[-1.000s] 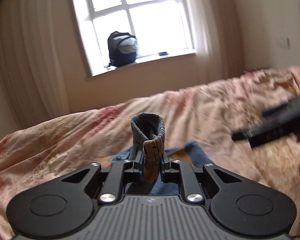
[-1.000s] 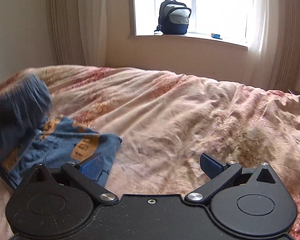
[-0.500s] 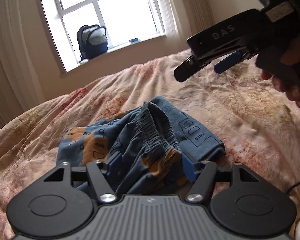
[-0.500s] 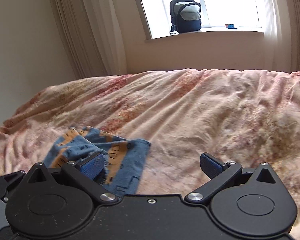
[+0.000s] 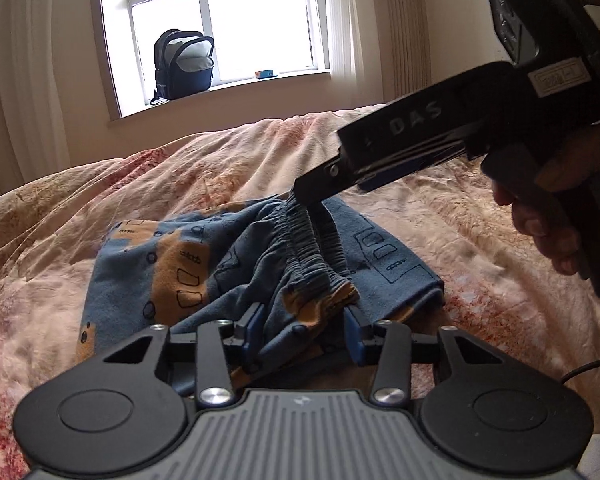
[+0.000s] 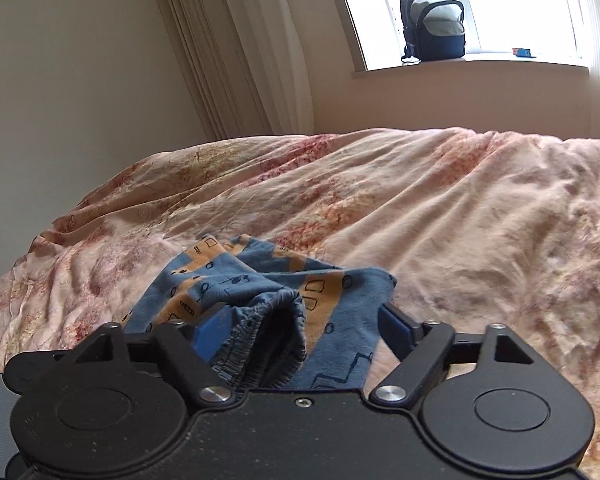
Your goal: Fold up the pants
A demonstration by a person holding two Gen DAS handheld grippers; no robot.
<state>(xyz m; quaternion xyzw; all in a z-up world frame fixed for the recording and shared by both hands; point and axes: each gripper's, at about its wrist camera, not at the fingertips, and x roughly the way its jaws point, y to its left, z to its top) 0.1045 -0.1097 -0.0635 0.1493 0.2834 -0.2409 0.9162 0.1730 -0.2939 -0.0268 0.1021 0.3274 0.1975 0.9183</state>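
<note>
On the bed's pink floral cover (image 5: 420, 216), a small pair of blue pants (image 5: 148, 264) with orange patches lay bunched, its gathered elastic waistband (image 5: 312, 248) standing up in a ridge. Behind it, a backpack (image 5: 184, 66) sat on the windowsill.

The left gripper (image 5: 304, 330) stood low at the near end of that ridge. Its fingers (image 5: 252, 326) were partly apart and had just been closing, with the waistband's near end and a fold of cloth between them; whether the pads pressed on the fabric could not be told.

The right gripper (image 6: 304, 330), carried by a hand (image 5: 556, 216), reached in from the right. Its fingers (image 6: 214, 334) had just been closing but stood well apart, straddling the waistband's far end, the left pad against the cloth and the right one clear.
</note>
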